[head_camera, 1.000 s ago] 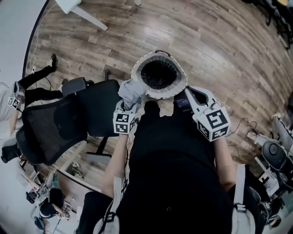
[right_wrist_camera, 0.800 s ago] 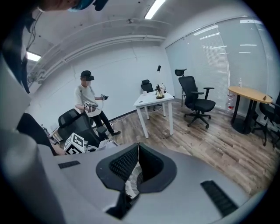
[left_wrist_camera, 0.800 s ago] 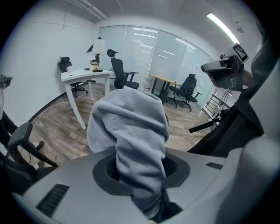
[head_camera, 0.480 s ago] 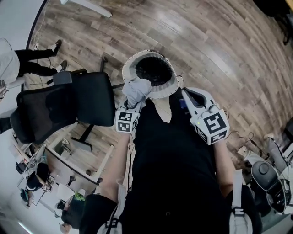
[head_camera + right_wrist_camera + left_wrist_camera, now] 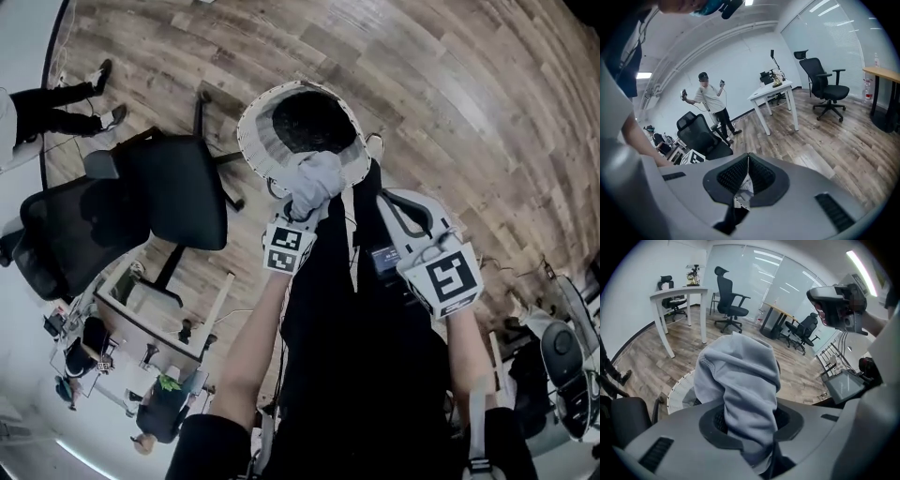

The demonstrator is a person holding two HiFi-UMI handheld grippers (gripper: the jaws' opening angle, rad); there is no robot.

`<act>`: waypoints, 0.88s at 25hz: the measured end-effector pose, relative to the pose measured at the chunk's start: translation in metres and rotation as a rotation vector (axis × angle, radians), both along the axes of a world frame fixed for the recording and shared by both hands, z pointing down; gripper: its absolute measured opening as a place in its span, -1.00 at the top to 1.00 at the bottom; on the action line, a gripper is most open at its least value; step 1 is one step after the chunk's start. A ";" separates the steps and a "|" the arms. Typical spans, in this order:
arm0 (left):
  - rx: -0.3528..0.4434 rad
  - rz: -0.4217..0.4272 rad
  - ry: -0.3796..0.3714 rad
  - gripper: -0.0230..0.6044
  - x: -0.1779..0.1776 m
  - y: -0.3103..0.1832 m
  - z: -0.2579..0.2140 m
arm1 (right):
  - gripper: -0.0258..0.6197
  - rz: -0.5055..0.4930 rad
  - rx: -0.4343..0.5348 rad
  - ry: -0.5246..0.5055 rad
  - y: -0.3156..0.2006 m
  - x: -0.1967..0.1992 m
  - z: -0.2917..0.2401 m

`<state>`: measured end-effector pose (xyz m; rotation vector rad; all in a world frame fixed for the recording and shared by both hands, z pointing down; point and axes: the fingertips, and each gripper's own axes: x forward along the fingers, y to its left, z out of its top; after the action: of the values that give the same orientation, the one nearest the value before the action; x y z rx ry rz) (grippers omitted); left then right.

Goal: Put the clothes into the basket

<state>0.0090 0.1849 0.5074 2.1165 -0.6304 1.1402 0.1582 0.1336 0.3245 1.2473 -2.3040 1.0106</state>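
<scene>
The left gripper (image 5: 750,420) was closed on a light grey-blue cloth garment (image 5: 740,380). In the left gripper view the bunched fabric rose from between the two black ribbed pads (image 5: 718,421) and filled the whole gap, so the jaws stood a little apart around it. The cloth folded over above the jaws and covered most of what lay behind.

In the head view this garment hung as a compact bundle over the near rim of a round white lattice basket (image 5: 251,141) with a dark inside. The bundle overlapped the rim and was not lying in the basket. The basket stood on a brown wooden plank floor (image 5: 450,112). A black office chair (image 5: 178,192) stood just beside it, toward the left of the picture.

The right gripper (image 5: 748,159) was held lower and to the right, near the person's dark torso and apart from the garment. Its jaws were together, with the tips touching. A small white speckled piece (image 5: 743,190) showed in the opening under the tips. It may have been pinched there or only seen through the gap; the view did not make this clear.
</scene>
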 end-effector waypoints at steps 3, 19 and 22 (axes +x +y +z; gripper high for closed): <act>-0.020 0.070 -0.001 0.50 0.009 0.005 0.042 | 0.87 0.002 -0.004 0.009 -0.003 -0.001 0.028; 0.001 0.227 -0.062 0.50 0.030 -0.024 0.236 | 0.87 0.003 -0.204 -0.012 0.012 -0.010 0.161; -0.041 0.212 -0.048 0.49 0.038 -0.028 0.265 | 0.87 -0.014 -0.225 0.000 0.011 -0.010 0.179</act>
<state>0.0465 0.1564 0.7721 2.1659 -0.4071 1.3098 0.1484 0.1447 0.5030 1.1394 -2.1259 1.2254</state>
